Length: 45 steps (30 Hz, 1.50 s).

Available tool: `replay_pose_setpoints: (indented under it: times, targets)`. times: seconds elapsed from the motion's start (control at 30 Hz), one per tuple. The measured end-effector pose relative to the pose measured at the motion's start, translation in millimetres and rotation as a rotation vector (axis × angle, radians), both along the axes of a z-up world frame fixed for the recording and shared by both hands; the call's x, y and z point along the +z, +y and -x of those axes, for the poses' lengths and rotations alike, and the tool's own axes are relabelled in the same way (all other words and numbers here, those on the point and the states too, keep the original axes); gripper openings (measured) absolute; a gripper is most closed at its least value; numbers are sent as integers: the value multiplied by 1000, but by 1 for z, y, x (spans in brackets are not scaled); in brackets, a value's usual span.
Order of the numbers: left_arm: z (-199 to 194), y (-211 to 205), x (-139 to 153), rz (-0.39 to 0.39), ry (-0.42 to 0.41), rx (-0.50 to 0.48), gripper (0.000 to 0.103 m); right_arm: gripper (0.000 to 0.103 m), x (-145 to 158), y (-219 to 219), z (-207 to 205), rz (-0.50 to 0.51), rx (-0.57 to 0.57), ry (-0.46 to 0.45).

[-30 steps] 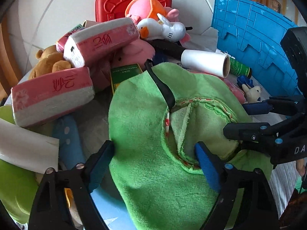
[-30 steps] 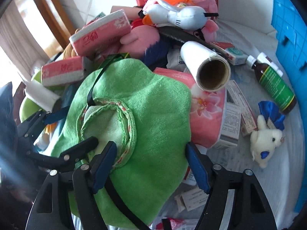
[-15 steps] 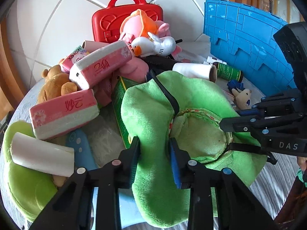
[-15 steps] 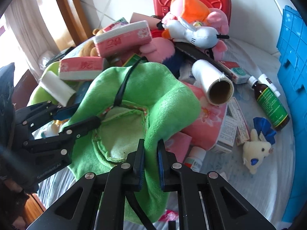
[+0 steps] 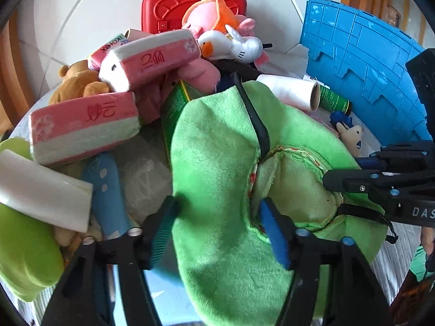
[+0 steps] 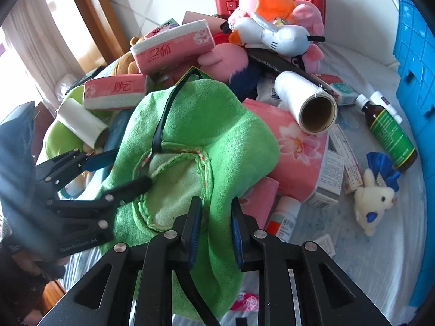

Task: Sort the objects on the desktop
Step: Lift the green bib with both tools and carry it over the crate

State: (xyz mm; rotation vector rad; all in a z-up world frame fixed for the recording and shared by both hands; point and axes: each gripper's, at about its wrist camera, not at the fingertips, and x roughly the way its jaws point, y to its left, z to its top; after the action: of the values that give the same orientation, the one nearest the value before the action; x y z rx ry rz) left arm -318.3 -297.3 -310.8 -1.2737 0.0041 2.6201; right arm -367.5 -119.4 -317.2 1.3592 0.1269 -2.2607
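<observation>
From the left wrist camera, a green plush hat (image 5: 217, 168) lies brim-up on a cluttered table. The left gripper (image 5: 217, 225) has its jaws spread wide, straddling a fold of the brim without pinching it. The right gripper (image 5: 380, 187) reaches in from the right at the hat's far edge.

From the right wrist camera, the right gripper (image 6: 214, 233) has its blue pads (image 6: 193, 233) closed partway on the near brim of the hat (image 6: 195, 125), apparently gripping it. A white roll (image 6: 304, 100) lies just behind, on a pink tissue box (image 6: 296, 152).
</observation>
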Motion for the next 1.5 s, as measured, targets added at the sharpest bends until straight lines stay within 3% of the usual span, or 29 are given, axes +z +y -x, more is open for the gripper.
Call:
replay_pose_setpoints:
  times: [0.03,0.1,0.2,0.3,0.53,0.87,1.23,1.5]
  targets:
    - [2,1,0,-10,3,8,68,21,0,-1,0,-5,1,6]
    - [-2,1,10,-25,29,6,44,17,3,-5,-3,-27,16,35]
    - [-12,3,27,-8,59,-35,20,13,16,-10,-13,-35,52,98]
    - [-22,6,45,20,100,-46,18,13,31,-16,-24,-64,78,176]
    - [-29,18,96,39,195,-73,17,13,67,-4,-25,-40,47,243]
    - [-33,68,204,26,423,-250,17,13,177,58,-53,-17,-123,480]
    - [-35,211,326,-2,681,-516,17,13,295,175,-102,-92,-445,759]
    - [-18,342,381,-6,771,-599,18,13,348,284,-102,-114,-604,836]
